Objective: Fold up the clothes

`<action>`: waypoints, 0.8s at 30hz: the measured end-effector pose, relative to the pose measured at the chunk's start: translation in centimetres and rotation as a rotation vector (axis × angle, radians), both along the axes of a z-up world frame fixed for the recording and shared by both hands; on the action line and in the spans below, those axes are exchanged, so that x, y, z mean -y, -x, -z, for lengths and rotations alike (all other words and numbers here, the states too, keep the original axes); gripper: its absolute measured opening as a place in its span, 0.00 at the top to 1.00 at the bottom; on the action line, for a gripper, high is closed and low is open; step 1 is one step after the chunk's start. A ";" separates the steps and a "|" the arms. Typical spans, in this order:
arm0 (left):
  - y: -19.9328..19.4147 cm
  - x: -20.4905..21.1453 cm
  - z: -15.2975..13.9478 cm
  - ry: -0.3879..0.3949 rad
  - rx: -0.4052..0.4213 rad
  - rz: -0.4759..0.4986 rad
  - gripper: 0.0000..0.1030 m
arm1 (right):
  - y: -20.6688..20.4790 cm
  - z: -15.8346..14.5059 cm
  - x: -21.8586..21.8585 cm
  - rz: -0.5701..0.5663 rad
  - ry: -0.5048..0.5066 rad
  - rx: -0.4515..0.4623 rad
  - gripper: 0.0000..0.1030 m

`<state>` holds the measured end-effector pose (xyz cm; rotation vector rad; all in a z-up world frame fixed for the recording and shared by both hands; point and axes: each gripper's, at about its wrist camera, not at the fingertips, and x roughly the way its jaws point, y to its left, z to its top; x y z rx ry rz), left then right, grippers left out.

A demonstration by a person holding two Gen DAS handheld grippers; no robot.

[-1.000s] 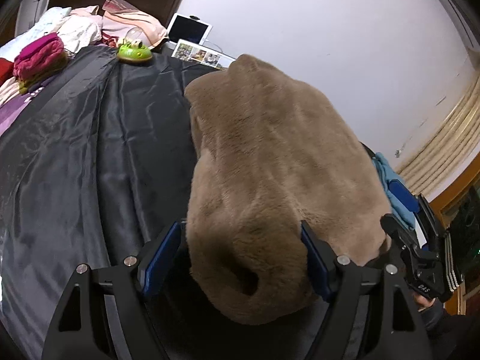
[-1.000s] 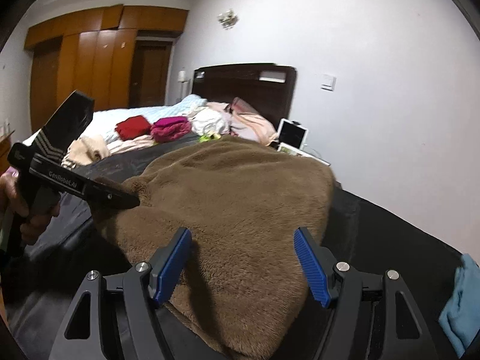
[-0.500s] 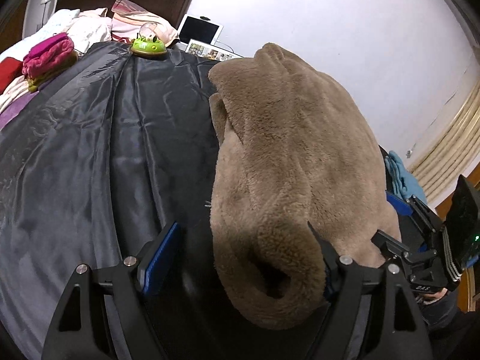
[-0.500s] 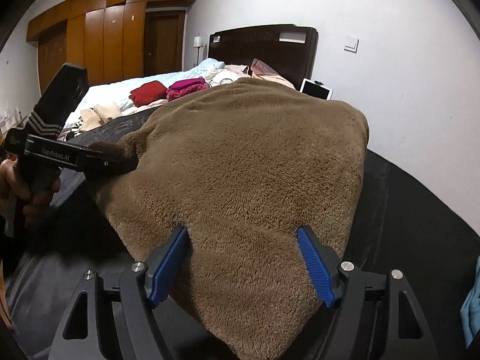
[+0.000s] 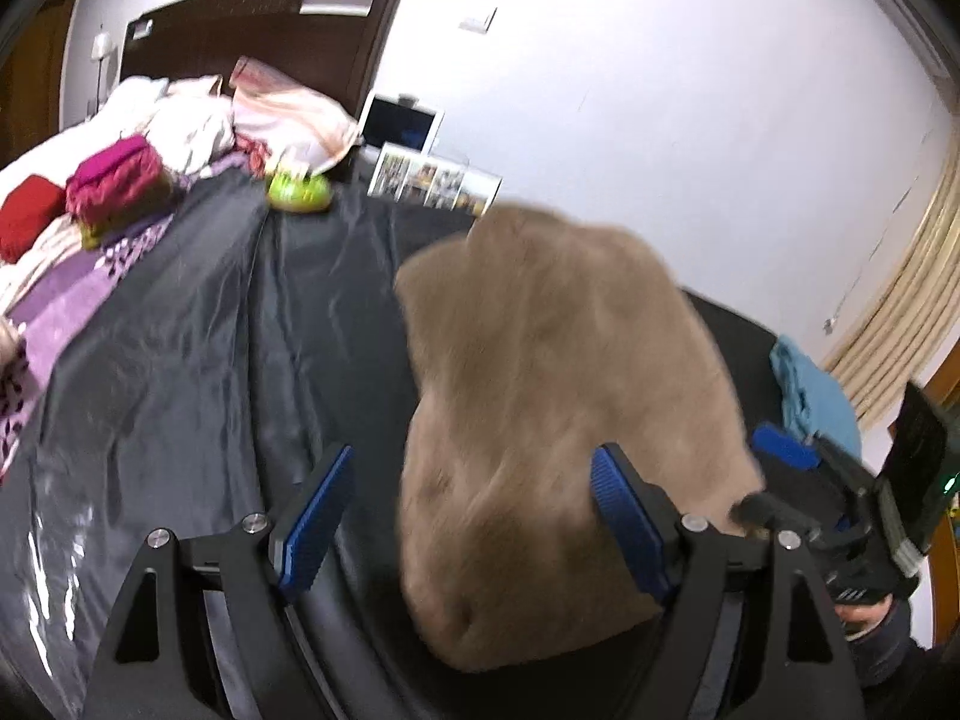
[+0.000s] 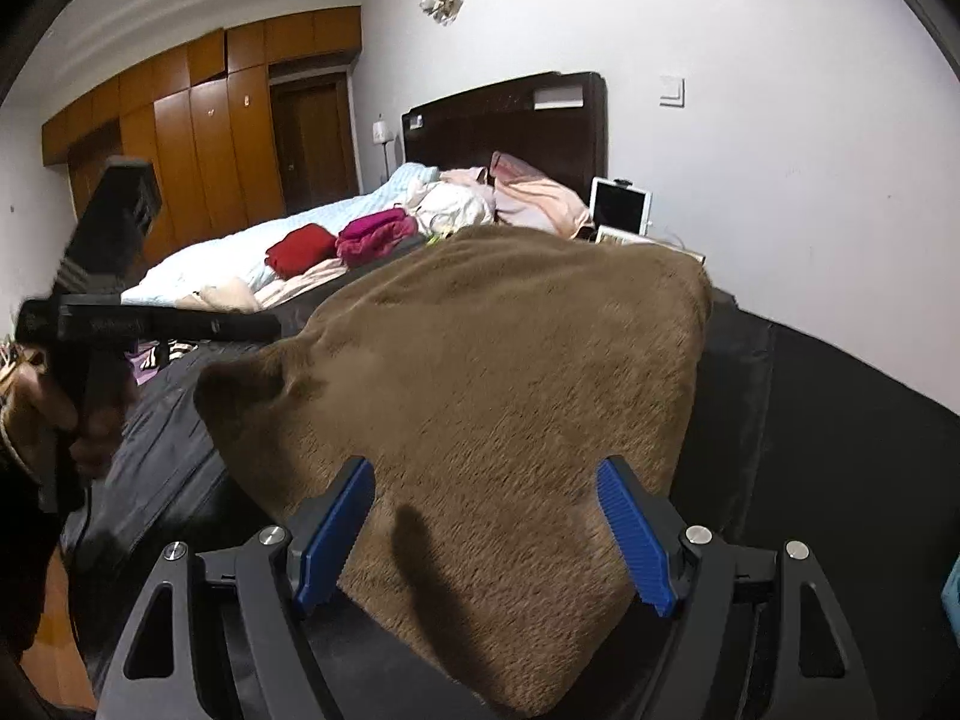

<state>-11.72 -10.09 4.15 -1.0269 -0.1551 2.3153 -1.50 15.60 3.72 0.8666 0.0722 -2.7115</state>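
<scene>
Lying folded on the dark sheet (image 5: 198,360) of the bed, the brown fleece garment (image 5: 558,408) now sits lower in the left wrist view than a moment before, when it filled most of the frame; the headboard (image 5: 264,42) and wall have come into sight above it. The left claw (image 5: 474,516) stands wide, its jaws having just been opening: the right blue pad (image 5: 624,516) sits against the garment's near edge while the left pad (image 5: 312,516) is clear of it over bare sheet, so nothing is gripped. The right claw (image 6: 486,528) is also wide and has just been opening, with the fleece's near corner (image 6: 480,540) lying between its pads, not pinched. The garment looks plush, thick, and rounded at its near fold, its outline blurred in the left view. Folded red (image 6: 300,249) and magenta clothes (image 6: 375,234) rest farther up the bed. A blue cloth (image 5: 810,390) lies beyond the fleece's right side.
</scene>
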 end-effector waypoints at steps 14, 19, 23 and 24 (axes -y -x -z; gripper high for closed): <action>1.8 -4.8 3.1 0.053 0.050 0.041 0.18 | 1.7 1.3 -0.5 -0.008 0.009 0.065 0.24; 2.0 -4.5 5.0 0.077 0.064 0.022 0.18 | 1.8 1.9 -0.2 -0.024 -0.027 0.080 0.22; 2.2 -4.0 5.9 0.046 0.090 0.022 0.15 | 1.7 2.0 -0.1 -0.036 -0.034 0.083 0.21; 2.2 -4.0 5.8 0.048 0.091 0.022 0.15 | 1.7 1.9 -0.1 -0.039 -0.031 0.086 0.21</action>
